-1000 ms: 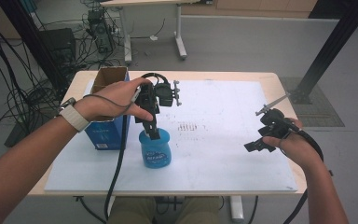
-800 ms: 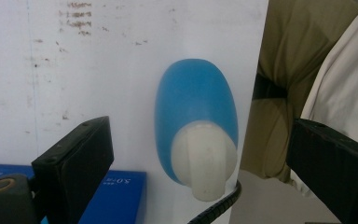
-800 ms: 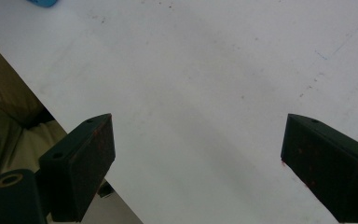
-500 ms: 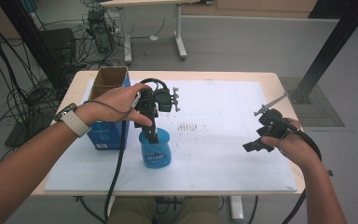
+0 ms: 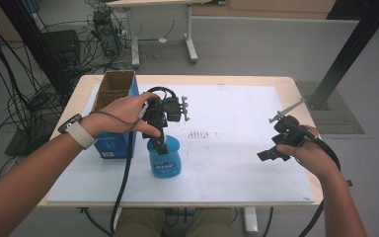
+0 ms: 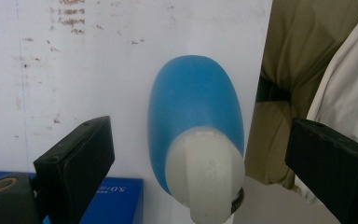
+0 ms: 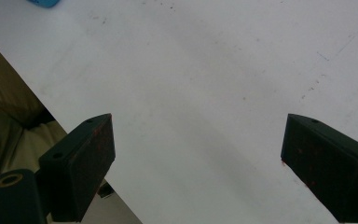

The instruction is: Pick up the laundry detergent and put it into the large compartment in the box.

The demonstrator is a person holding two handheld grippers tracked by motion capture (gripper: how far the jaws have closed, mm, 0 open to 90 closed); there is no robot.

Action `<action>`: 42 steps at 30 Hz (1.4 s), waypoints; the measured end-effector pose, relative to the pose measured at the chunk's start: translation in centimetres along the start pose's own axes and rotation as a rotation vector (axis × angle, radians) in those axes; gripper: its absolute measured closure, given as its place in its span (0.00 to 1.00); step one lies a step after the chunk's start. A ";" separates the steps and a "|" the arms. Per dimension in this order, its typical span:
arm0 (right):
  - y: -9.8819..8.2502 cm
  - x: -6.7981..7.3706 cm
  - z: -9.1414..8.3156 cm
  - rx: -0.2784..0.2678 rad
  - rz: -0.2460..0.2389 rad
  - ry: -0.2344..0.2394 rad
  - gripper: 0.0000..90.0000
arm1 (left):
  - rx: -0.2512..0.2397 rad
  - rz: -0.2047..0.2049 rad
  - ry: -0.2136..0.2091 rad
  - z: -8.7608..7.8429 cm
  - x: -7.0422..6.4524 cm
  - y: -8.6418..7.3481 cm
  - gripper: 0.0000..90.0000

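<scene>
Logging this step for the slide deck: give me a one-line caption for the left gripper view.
Open left gripper poised above the blue bottle, its white cap between the jaws.

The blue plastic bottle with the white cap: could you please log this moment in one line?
left tongs: open, straddling white cap of blue plastic bottle | right tongs: open, empty

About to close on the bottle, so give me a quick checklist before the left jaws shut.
1. Left gripper open: ok, jaws stand wide apart.
2. Bottle between the jaws: ok, its white cap sits in the gap, slightly toward the right jaw.
3. Jaws touching the cap: not yet, space on both sides.
4. Bottle upright on the white board: ok.
5. Blue box clear of the bottle: ok, beside it and apart.
6. Right gripper out of the way: ok, open over bare board.
</scene>
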State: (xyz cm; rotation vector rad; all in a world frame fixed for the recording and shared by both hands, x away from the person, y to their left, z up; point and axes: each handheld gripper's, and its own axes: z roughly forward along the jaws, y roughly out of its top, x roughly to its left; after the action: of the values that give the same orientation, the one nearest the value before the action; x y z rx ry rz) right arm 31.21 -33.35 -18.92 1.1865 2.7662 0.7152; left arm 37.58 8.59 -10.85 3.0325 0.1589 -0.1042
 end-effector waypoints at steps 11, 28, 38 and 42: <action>0.1 0.1 0.0 -0.001 0.001 0.000 0.11 | -0.015 -0.005 -0.005 0.3 0.1 -0.5 0.09; 0.2 0.1 0.1 0.001 0.000 0.002 0.11 | -0.032 -0.011 0.000 0.7 0.2 -1.2 0.09; 0.1 0.1 0.2 0.002 0.002 0.003 0.11 | -0.038 -0.011 0.001 1.2 0.1 -1.3 0.09; 0.2 0.1 0.2 0.002 -0.001 0.004 0.11 | -0.036 -0.011 -0.001 1.2 0.1 -1.3 0.09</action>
State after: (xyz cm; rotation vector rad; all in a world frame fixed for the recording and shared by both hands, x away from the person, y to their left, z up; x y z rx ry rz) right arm 31.30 -33.11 -19.02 1.1852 2.7711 0.7163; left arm 37.50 9.76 -12.15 2.9961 0.1754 -0.1032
